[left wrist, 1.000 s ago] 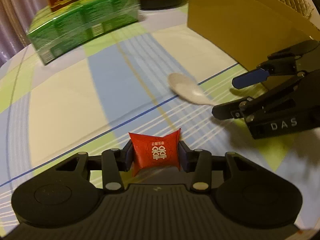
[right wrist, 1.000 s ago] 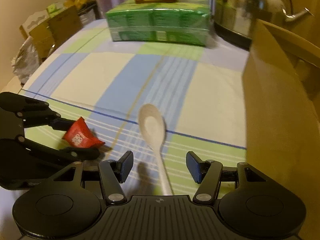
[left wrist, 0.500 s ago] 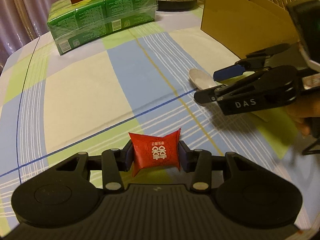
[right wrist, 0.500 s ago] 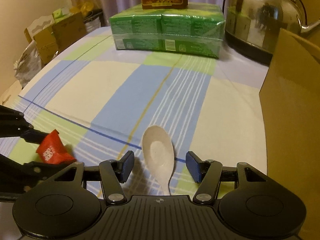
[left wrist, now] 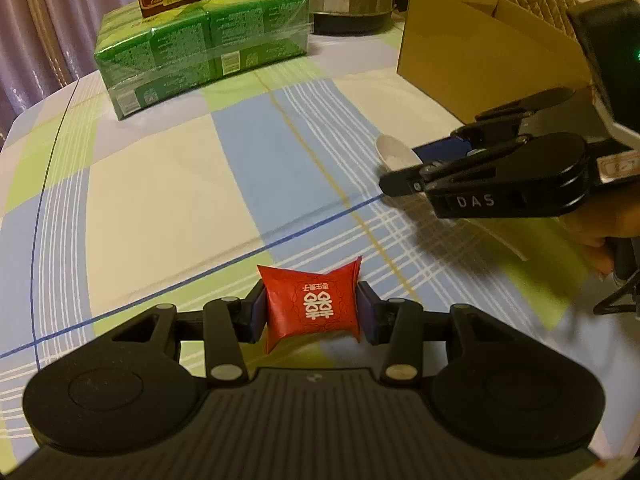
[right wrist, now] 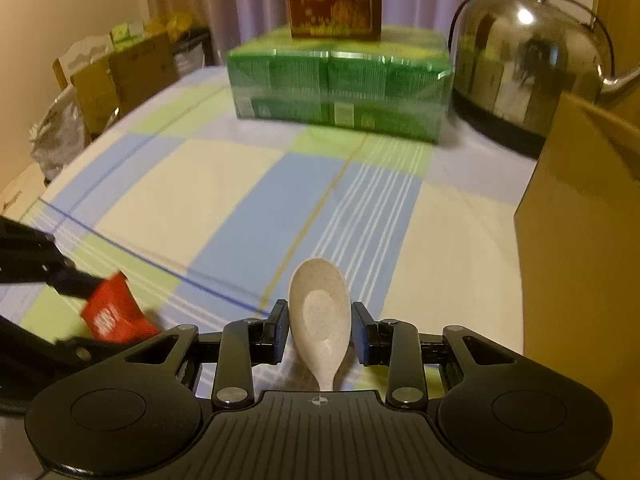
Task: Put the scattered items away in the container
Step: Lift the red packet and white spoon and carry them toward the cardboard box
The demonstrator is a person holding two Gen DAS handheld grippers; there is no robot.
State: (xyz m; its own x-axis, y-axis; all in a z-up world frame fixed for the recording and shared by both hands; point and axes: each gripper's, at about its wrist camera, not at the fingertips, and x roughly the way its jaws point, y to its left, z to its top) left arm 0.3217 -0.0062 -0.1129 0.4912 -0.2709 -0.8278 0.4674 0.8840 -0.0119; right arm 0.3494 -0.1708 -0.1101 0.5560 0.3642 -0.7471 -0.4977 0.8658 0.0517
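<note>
My left tool (left wrist: 311, 309) is clamped on the red candy packet (left wrist: 314, 305) just above the checked worktop (left wrist: 168, 184), while my right tool (right wrist: 320, 330) pinches the pale spoon (right wrist: 320, 314) by its bowl, the cardboard box (right wrist: 580, 216) standing near on the right

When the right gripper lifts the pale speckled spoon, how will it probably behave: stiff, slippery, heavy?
The pale speckled spoon looks like rigid moulded plastic, so it will probably stay stiff and feel light. Its smooth curved bowl sits between the blue fingers of the right gripper, so it may slip or pivot. The long handle, hidden beneath the gripper, could make it tilt downward.
</note>
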